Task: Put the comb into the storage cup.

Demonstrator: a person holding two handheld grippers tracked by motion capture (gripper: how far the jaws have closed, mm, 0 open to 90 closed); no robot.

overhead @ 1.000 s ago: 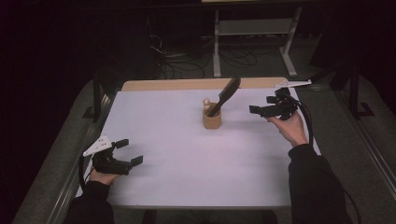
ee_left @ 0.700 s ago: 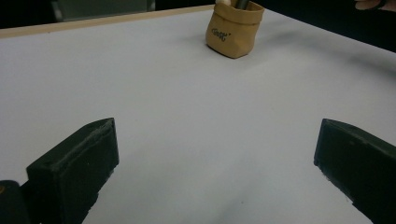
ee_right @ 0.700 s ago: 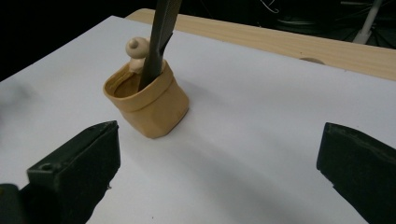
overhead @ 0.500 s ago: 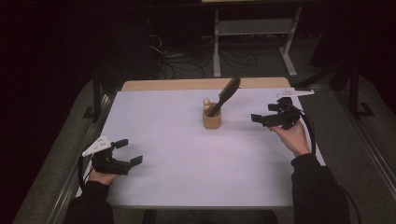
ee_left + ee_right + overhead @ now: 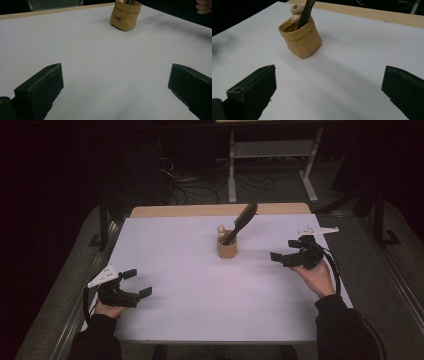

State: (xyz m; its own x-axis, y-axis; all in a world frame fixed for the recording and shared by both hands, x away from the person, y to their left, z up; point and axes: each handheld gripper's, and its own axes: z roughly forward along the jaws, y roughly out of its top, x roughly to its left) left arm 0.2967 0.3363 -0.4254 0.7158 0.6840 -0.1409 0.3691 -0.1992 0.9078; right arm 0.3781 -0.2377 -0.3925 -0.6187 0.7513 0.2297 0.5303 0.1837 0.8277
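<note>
On the table point(image 5: 200, 285), one pouch point(image 5: 226, 250) holds one brush point(image 5: 241, 221).

The left tool point(image 5: 134, 283) is held low at the near left, its jaws spread wide with nothing between them, gripped from behind by the left hand point(image 5: 107, 309). The right tool point(image 5: 281, 255) is held at the far right, jaws likewise parted and empty, supported from below by the right hand point(image 5: 315, 276). Both sleeves are dark.
</note>
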